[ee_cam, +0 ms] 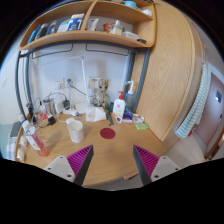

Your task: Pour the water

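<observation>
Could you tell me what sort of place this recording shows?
Probably a home kitchen corner: a wooden countertop holding a white cup and a spray bottle, under a cluttered wall shelf. The open gripper holds nothing.

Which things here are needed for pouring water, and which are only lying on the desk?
For the job:
- gripper, open, holding nothing
- white cup, beyond the fingers

I cannot tell which vessel holds the water.

Just lying about:
- red coaster
- white spray bottle
- items on the shelf
</observation>
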A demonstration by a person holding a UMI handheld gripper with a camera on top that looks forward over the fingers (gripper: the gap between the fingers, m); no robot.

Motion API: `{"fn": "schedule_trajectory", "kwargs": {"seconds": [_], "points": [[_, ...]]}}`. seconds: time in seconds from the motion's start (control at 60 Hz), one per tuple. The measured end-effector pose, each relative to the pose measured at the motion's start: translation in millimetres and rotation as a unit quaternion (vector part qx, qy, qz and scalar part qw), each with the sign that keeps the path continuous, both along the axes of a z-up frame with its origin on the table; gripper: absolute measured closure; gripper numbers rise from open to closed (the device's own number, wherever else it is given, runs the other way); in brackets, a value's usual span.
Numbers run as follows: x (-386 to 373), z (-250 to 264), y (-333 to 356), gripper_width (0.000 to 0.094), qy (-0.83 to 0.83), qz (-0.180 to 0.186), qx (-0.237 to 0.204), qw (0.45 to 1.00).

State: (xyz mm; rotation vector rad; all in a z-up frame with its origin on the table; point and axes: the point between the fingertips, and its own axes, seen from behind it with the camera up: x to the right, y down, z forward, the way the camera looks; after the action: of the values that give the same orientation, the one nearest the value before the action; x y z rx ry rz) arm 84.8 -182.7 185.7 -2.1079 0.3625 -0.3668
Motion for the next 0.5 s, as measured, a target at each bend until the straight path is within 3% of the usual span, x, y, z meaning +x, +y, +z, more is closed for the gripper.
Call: {"fn": "schedule_trajectory", "kwargs": {"seconds": [0.15, 0.267, 0.5], "points": [[-57.2, -49.8, 10.8, 0.0109, 0.005, 0.026, -0.015, 1.0], [-122.0, -78.0, 13.4, 0.0107, 0.048, 0.078, -0.023, 0.995], [-249.0, -110.4, 61.4, 0.0109, 0.102, 0.187, 0.035, 0.977]]}}
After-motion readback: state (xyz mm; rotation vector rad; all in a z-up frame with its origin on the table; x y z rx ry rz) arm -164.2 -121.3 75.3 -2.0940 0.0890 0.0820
